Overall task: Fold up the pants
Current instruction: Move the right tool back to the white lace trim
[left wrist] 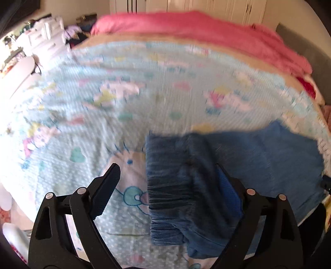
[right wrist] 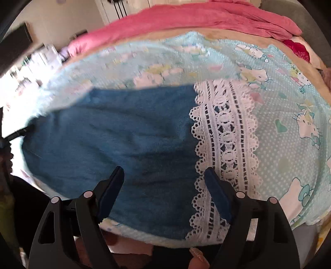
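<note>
Blue pants (left wrist: 258, 157) lie flat on a light blue cartoon-print bed cover (left wrist: 124, 99). Their gathered elastic waistband (left wrist: 167, 186) sits between my left gripper's fingers. My left gripper (left wrist: 167, 171) is open, with the right finger over the fabric and the left finger over bare cover. In the right wrist view the pants (right wrist: 115, 140) end in a white lace hem (right wrist: 225, 149). My right gripper (right wrist: 165, 173) is open above the leg end, with the right finger beside the lace.
A pink blanket (left wrist: 196, 27) lies across the far side of the bed, also in the right wrist view (right wrist: 186, 18). White drawers and clutter (left wrist: 45, 35) stand at far left. The bed's near edge (right wrist: 144, 238) is just below my right gripper.
</note>
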Available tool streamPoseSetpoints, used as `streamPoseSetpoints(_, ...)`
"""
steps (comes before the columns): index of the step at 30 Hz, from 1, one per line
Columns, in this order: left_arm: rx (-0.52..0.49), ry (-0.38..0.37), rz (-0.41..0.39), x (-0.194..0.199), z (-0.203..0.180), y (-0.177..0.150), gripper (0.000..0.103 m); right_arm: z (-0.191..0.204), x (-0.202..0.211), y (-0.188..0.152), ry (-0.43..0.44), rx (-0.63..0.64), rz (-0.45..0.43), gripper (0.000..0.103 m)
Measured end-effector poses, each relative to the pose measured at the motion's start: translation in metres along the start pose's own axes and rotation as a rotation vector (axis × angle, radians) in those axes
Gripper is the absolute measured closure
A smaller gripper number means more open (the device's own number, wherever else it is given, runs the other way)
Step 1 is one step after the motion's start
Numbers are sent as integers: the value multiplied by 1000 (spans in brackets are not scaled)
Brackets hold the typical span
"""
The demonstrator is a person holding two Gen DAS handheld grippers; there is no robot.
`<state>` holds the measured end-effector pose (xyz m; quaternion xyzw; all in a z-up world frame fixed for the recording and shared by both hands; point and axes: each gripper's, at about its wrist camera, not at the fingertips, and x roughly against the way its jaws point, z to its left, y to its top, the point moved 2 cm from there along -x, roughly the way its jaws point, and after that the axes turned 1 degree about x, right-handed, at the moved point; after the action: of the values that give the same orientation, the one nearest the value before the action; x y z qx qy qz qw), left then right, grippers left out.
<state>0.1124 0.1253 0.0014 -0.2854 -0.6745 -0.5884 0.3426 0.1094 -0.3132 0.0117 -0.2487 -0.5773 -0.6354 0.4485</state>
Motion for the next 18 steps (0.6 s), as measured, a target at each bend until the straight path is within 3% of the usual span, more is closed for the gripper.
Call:
streamPoseSetpoints(3, -5, -29, -70, 24, -6, 10, 17, -12, 25, 6, -10, -21, -66, 24)
streamPoseSetpoints(6, -17, -22, -89, 36, -17, 20, 16, -29, 43, 16, -46, -33, -106, 24)
streamPoseSetpoints(9, -34, -83, -95, 43, -36, 27, 14, -47, 52, 28, -76, -52, -133, 24)
streamPoseSetpoints(18, -219, -148, -81, 28, -122, 50, 11, -78, 38, 73, -69, -94, -148, 24)
